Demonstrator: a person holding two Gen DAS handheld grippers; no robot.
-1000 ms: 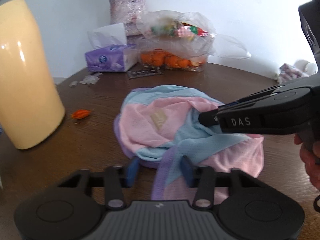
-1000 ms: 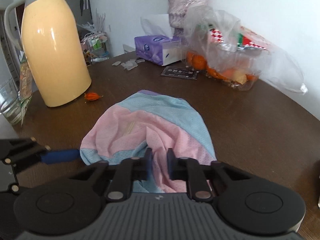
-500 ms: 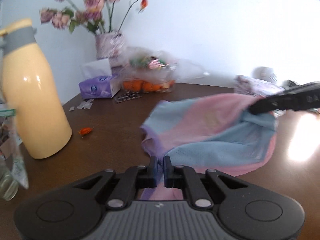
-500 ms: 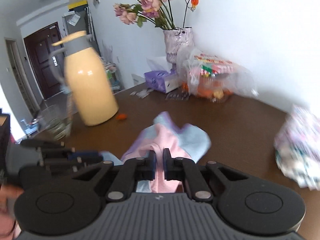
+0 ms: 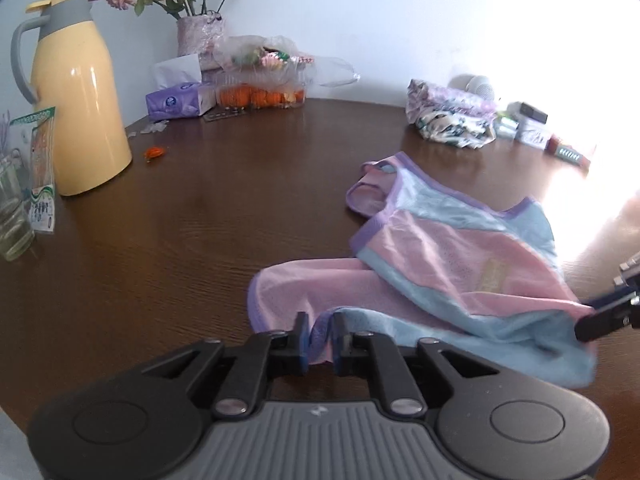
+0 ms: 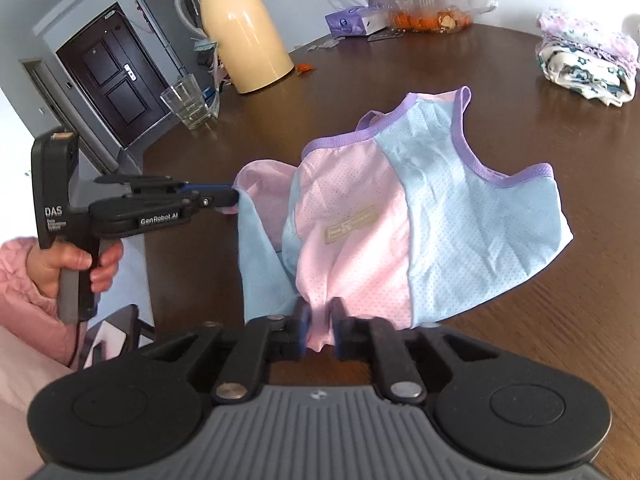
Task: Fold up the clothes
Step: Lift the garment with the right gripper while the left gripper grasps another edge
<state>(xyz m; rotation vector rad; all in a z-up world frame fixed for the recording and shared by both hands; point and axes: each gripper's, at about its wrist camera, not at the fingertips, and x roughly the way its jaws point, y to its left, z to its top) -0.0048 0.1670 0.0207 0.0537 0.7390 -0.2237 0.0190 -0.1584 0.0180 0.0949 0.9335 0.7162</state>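
The pink-and-blue tank top [image 6: 404, 216] is pinched at its hem by the jaws of the left gripper [image 5: 320, 338] and right gripper [image 6: 319, 330] above the tabletop [image 5: 192, 216].

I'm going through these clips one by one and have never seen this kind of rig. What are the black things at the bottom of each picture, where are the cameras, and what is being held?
There is no robot arm here. A person holds a two-finger gripper in each hand, and each gripper carries a fisheye camera that looks forward along its fingers; the black shape at the bottom is the gripper itself. One picture is from the left gripper, the other from the right gripper. Both are shut on the hem of a pink, blue and purple vest, holding it spread over a brown table. The right view also shows the hand on the left gripper's handle. On the table stand a yellow jug, a glass, a tissue box and other clothes.
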